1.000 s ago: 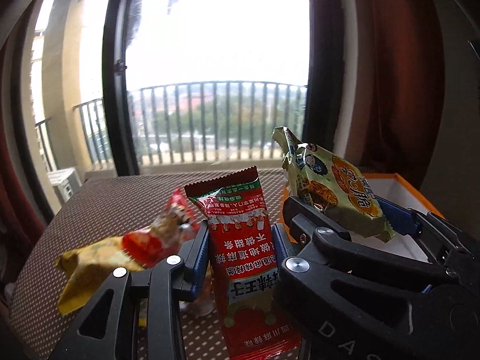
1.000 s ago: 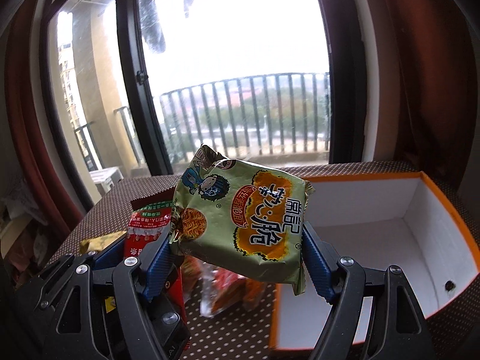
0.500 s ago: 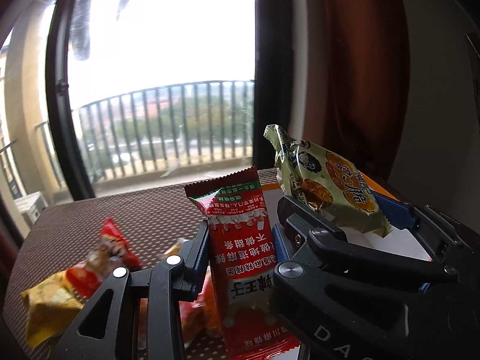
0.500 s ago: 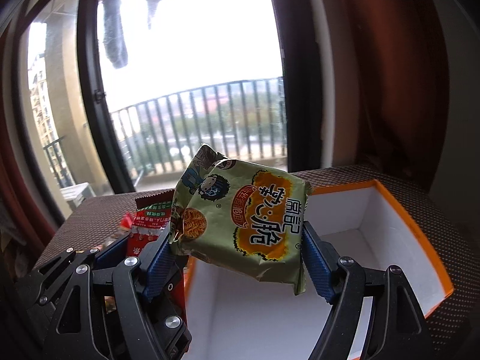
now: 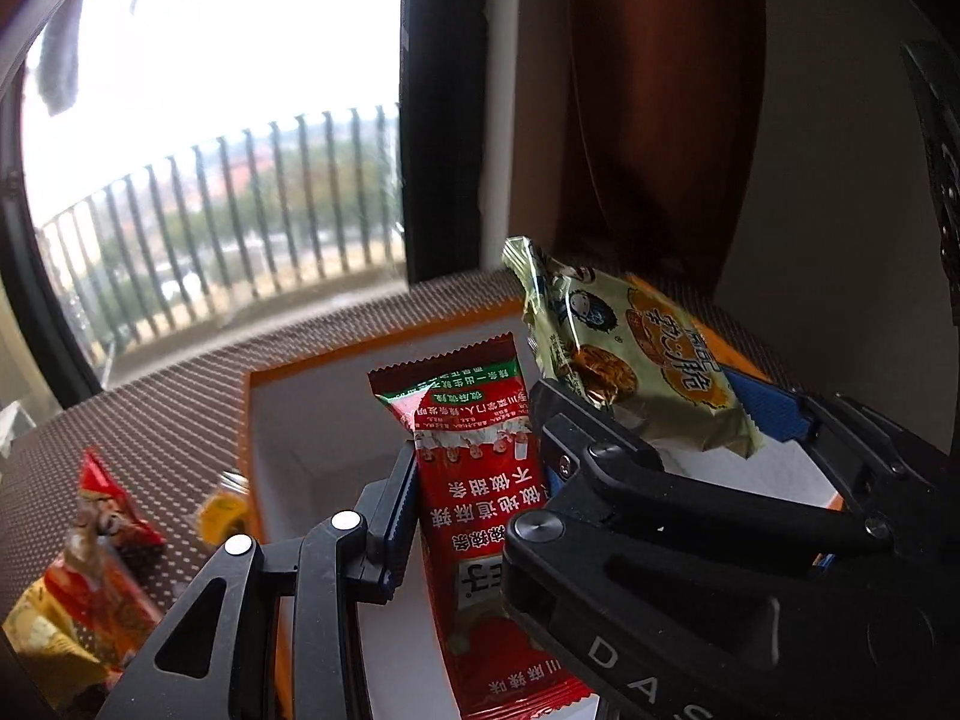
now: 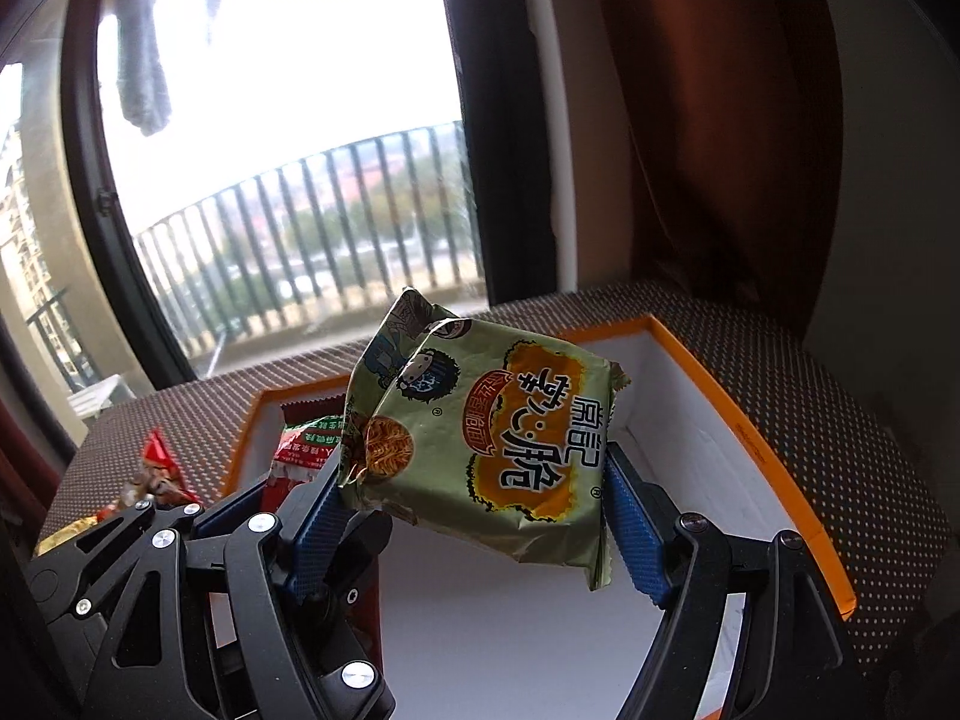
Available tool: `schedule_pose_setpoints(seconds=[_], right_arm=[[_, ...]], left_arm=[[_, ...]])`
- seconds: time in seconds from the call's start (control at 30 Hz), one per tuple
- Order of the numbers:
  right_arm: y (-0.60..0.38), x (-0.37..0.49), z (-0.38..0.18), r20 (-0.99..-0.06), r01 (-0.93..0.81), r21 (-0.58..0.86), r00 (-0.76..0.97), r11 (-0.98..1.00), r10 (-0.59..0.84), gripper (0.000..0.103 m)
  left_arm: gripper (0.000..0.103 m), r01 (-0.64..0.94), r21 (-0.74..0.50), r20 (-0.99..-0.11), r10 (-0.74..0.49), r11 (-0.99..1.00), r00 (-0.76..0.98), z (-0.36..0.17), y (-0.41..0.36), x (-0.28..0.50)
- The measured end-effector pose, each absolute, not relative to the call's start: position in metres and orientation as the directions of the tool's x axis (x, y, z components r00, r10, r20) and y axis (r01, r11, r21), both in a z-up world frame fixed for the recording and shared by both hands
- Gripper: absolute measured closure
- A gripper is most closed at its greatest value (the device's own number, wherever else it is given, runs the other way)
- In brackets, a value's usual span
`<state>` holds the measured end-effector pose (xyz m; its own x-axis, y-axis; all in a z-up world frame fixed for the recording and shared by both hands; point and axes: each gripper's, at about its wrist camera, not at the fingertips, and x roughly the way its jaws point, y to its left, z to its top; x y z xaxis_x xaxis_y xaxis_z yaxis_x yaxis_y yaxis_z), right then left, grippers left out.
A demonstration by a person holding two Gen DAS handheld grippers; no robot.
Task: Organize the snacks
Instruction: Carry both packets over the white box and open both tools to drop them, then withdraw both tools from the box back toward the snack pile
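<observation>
Both claws were busy: the left claw [image 5: 474, 468] squeezed a long red snack pack [image 5: 480, 480] by its middle, and the right claw [image 6: 474, 516] squeezed a green noodle bag [image 6: 486, 450] by its two sides. Each pack hung in the air over the white box with the orange rim [image 6: 708, 372], which sat on the dotted brown bench [image 6: 840, 396]. The two claws were very close — the green noodle bag sat just beside the red snack pack in the left view, and the black arms nearly crossed. That could make trouble. If one claw bumped the other, a pack could slip out early and fall outside the box. The red snack pack stood tall and floppy, so it might tip over the near wall when let go. The green noodle bag was puffy and held only by its edges — a hard squeeze could crush what was inside it, I think. More snacks [image 5: 96, 564] lay on the bench left of the box, and a low swing might knock them off.
</observation>
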<state>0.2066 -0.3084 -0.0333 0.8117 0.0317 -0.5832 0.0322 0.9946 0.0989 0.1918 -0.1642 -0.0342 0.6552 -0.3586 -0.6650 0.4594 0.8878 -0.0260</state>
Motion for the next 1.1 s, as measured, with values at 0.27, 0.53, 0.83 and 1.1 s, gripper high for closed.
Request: schedule_pose_setpoints(seconds=[0.27,0.53,0.83,1.1], right_arm=[[-0.328,0.231,-0.052,-0.682,0.078,0.127,0.731,0.989,0.030,0.023],[-0.338,0.240,-0.065,-0.722,0.115,0.168,0.690,0.979,0.043,0.015],[-0.329,0.226,-0.054,-0.700,0.130,0.131,0.714,0.983,-0.001,0.001],[-0.316,0.206,-0.042,-0.674,0.097,0.122,0.739,0.988,0.011,0.001]], left_arm=[[0.037,0.481,0.017,-0.781,-0.289,0.876,0.554,-0.043,-0.173,0.234],[0.024,0.499,0.034,-0.822,-0.260,0.866,0.507,-0.050,-0.178,0.259],[0.021,0.487,0.014,-0.770,-0.301,0.873,0.562,-0.041,-0.167,0.237],[0.021,0.456,0.013,-0.713,-0.311,0.890,0.628,-0.026,-0.153,0.190]])
